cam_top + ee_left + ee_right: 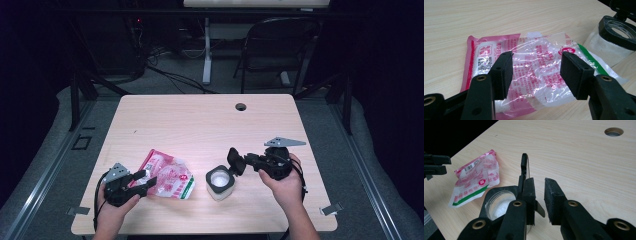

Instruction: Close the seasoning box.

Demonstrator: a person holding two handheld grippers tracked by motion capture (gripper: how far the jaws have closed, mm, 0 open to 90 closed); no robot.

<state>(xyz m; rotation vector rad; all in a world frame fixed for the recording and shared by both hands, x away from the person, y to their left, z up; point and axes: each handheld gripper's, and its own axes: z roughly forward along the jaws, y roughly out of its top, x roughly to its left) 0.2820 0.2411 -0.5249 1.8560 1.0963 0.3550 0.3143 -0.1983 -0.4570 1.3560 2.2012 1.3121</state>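
Crinkled pink/clear pouch, flat on table

In the left gripper view, the container at two o'clock is running off the right edge, and the left gripper's fingers are covering parts of the pouch, whose small print is staying too fine to read. In the right gripper view, the right gripper's fingers are hiding the near side of the container, so whether they are touching its raised lid cannot be told. In the high view, the person's forearms are being cut off at six o'clock.
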